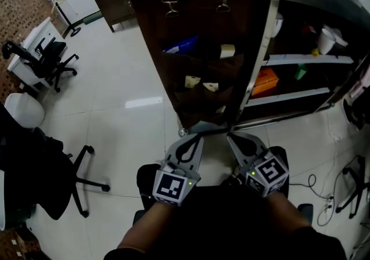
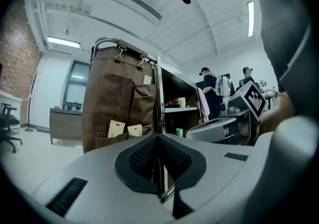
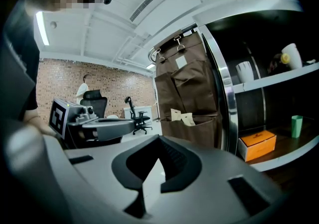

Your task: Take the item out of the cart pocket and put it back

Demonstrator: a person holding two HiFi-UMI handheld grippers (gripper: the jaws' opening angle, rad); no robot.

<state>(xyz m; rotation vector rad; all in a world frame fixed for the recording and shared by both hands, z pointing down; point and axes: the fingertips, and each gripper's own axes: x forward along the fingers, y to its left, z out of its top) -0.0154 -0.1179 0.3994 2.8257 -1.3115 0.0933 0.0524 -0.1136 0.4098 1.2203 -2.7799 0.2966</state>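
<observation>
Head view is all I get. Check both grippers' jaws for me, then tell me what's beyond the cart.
Observer: Left gripper: jaws together, nothing between them.
Operator: Now the right one.
Observer: Right gripper: shut too, and empty.
Operator: Go on, beyond the cart.
Observer: In the left gripper view a person stands past the shelf side of the cart.
</observation>
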